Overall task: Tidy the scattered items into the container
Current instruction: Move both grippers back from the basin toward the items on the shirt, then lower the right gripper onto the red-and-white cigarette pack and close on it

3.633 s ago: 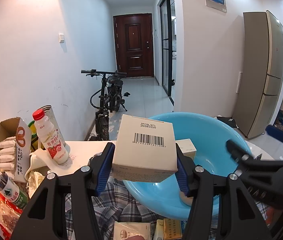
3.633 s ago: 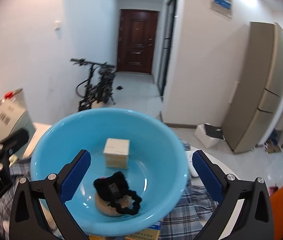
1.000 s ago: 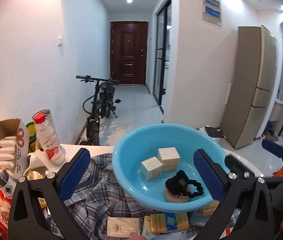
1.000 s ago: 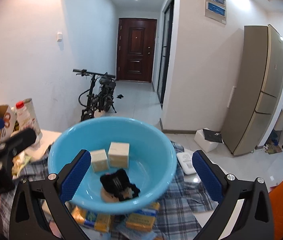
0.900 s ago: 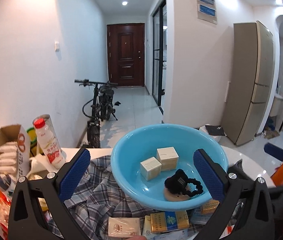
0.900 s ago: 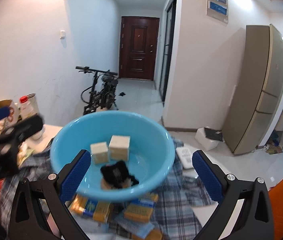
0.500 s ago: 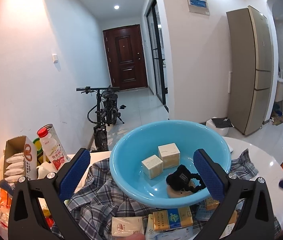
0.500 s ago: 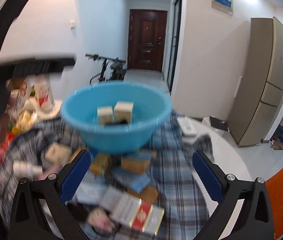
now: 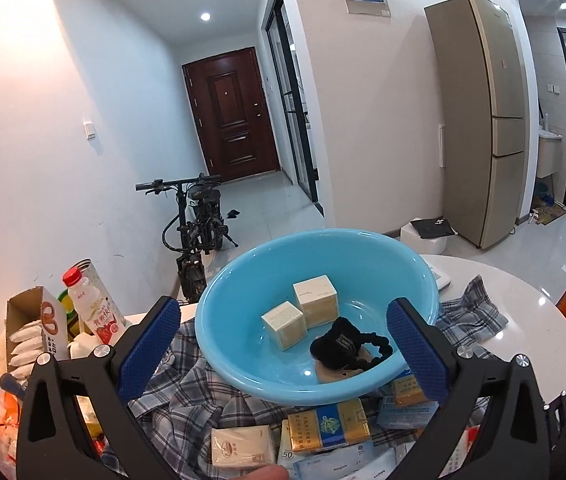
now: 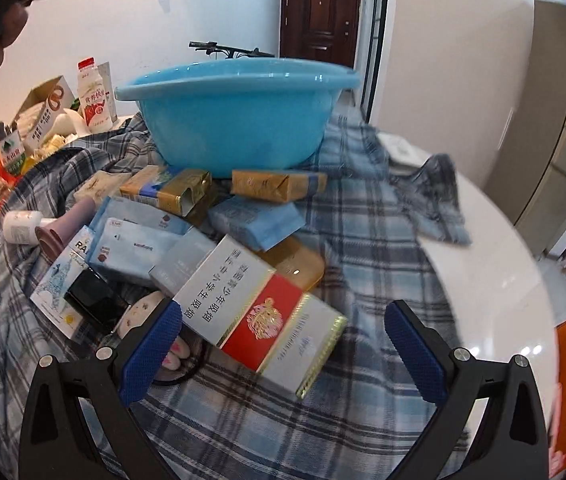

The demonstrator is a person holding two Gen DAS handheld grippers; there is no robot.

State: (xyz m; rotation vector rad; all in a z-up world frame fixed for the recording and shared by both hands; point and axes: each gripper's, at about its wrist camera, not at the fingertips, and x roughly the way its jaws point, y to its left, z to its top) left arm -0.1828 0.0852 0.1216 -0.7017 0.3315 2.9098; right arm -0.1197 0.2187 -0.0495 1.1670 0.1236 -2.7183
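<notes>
Hovering my spread, empty right gripper low over the carton, I see its long axis run diagonally between my fingers, while my left gripper, also spread and empty, hangs above the basin, whose boxes only that view shows.

This is a home, an apartment's entry and dining area. A dark wooden front door ends a tiled hallway where a bicycle is parked. A tall fridge stands by the wall, a bathroom shows beyond it, and a round white table holds a plaid cloth and household clutter.
</notes>
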